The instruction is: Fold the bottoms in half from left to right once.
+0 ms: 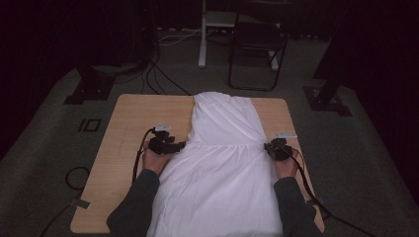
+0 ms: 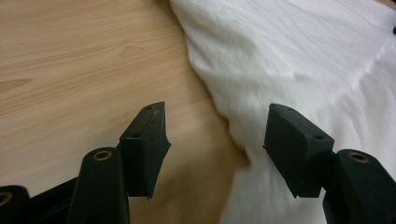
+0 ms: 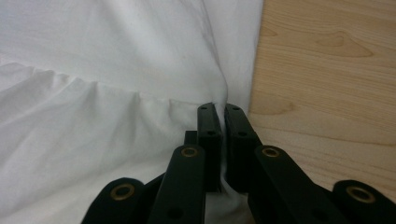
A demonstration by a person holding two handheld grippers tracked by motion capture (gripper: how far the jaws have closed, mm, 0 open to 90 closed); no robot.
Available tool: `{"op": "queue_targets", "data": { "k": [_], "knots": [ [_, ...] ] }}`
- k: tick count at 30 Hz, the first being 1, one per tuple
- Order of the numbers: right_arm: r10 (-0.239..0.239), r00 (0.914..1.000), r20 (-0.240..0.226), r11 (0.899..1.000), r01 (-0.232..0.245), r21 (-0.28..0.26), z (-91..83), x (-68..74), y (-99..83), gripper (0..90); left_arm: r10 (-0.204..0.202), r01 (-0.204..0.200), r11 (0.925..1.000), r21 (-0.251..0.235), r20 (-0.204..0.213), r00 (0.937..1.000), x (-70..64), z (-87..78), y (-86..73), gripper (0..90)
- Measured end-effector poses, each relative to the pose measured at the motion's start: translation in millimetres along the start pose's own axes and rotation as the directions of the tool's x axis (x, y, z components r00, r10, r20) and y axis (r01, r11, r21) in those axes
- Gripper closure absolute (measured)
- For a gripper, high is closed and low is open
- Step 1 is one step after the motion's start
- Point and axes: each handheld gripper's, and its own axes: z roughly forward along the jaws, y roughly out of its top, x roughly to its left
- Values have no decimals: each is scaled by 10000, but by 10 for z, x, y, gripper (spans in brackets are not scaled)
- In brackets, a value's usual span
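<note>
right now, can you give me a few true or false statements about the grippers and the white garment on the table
1. The left gripper has its jaws apart. True.
2. The right gripper is wide open over bare wood. False: its jaws are shut on the edge of the white garment.
3. The garment lies spread on a wooden table. True.
4. The left gripper sits at the far edge of the table. False: it is at the garment's left side, near the gathered seam.
5. The garment is dark blue. False: it is white.
</note>
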Motion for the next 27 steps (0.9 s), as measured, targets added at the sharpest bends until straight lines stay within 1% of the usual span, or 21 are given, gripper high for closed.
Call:
{"op": "queue_targets", "data": {
  "k": [3,5,6,8,10,12,14,15,16,17,18,19,20,21,22,23,24,25,26,27],
  "knots": [
    [12,10000,-68,10000,-12,11,2,-9,2,864,-250,249,9995,202,59,9997,23,156,84,403],
    [31,10000,-57,10000,-31,11,2,-6,2,864,-293,289,9991,302,111,9995,9,237,112,412],
    [30,10000,-53,10000,-30,5,2,-6,2,865,-309,301,9990,334,222,9993,-4,275,120,412],
    [42,10000,-40,10000,-42,-4,3,-3,1,865,-170,153,9990,415,412,9990,-48,340,130,416],
    [31,10000,-27,10000,-31,-10,3,-1,0,865,-24,3,9985,549,368,9993,-95,402,138,416],
    [31,10000,-16,10000,-31,-15,3,1,0,865,16,-40,9975,711,342,9994,-118,459,133,416],
    [55,10000,-10,10000,-55,-16,3,2,-1,865,56,-79,9975,698,324,9995,-142,493,120,424],
    [41,10000,10,10000,-41,-35,4,4,-2,865,39,-66,9976,693,390,9992,-153,499,119,446],
    [15,10000,22,10000,-15,-47,5,7,-4,865,135,-168,9970,760,448,9989,-168,503,115,530],
    [4,10000,27,10000,-4,-74,6,10,-5,865,342,-368,9959,821,329,9989,-190,507,111,649],
    [6,10000,43,10000,-6,-99,7,13,-7,865,546,-556,9945,893,131,9984,-213,506,106,743],
    [7,10000,61,9999,-6,-111,6,16,-9,866,579,-586,9941,916,99,9983,-225,500,101,827],
    [-8,10000,90,9999,9,-117,5,20,-12,868,620,-615,9939,916,-28,9981,-231,484,97,855],
    [-8,10000,90,9999,9,-117,5,20,-12,868,620,-615,9939,916,-28,9981,-231,484,97,866],
    [-12,9999,99,9998,14,-176,-4,24,-29,871,655,-634,9947,806,-245,9976,-225,437,75,874],
    [84,9999,91,9997,-82,-218,-11,26,-42,872,564,-538,9969,570,-455,9974,-191,353,34,875],
    [115,9999,78,9995,-113,-283,-17,25,-55,872,362,-343,9988,350,-533,9979,-143,273,-3,876],
    [186,9998,67,9992,-183,-352,-30,25,-78,874,223,-211,9995,223,-543,9983,-112,226,-27,878],
    [186,9998,67,9992,-183,-352,-30,25,-78,874,223,-211,9995,223,-543,9983,-112,226,-27,879],
    [179,9998,12,9990,-178,-421,-55,32,-111,874,22,-25,10000,-41,-615,9981,-41,106,-87,879]
  ]
}}
